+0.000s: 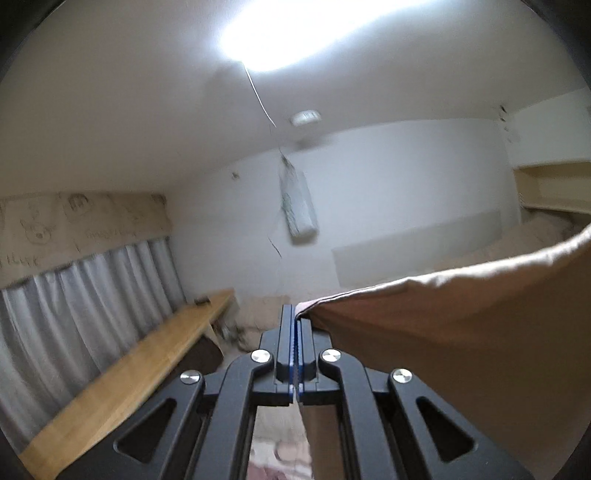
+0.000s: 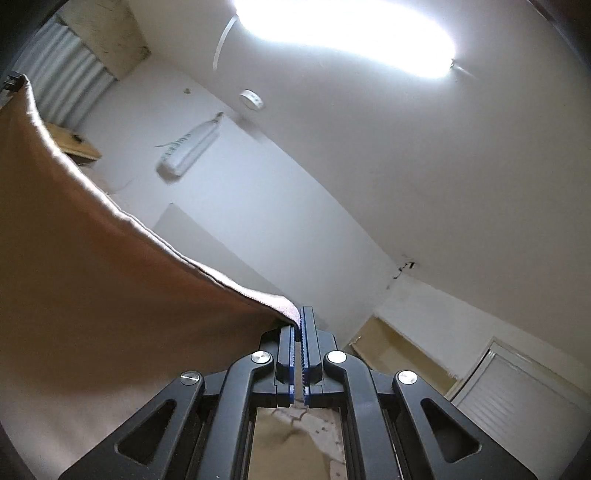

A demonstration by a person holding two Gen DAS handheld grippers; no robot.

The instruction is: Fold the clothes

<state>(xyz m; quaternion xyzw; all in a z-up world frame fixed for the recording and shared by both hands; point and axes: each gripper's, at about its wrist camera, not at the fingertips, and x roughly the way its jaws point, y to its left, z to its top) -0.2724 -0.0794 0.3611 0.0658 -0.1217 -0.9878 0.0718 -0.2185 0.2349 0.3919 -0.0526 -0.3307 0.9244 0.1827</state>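
Observation:
A brown garment [image 1: 461, 332] is held up in the air between the two grippers. My left gripper [image 1: 296, 317] is shut on one corner of it; the cloth spreads away to the right of the jaws. My right gripper [image 2: 298, 321] is shut on another corner of the same brown garment [image 2: 92, 288], and the cloth spreads to the left and hangs down. Both cameras point up toward the ceiling, so the garment's lower part is hidden.
A wooden shelf [image 1: 129, 376] runs along grey curtains [image 1: 74, 295] at the left. A white bag [image 1: 301, 206] hangs on a white wall. A bright ceiling light [image 2: 343, 33] is overhead. A patterned surface [image 2: 317, 435] shows below between the right gripper's arms.

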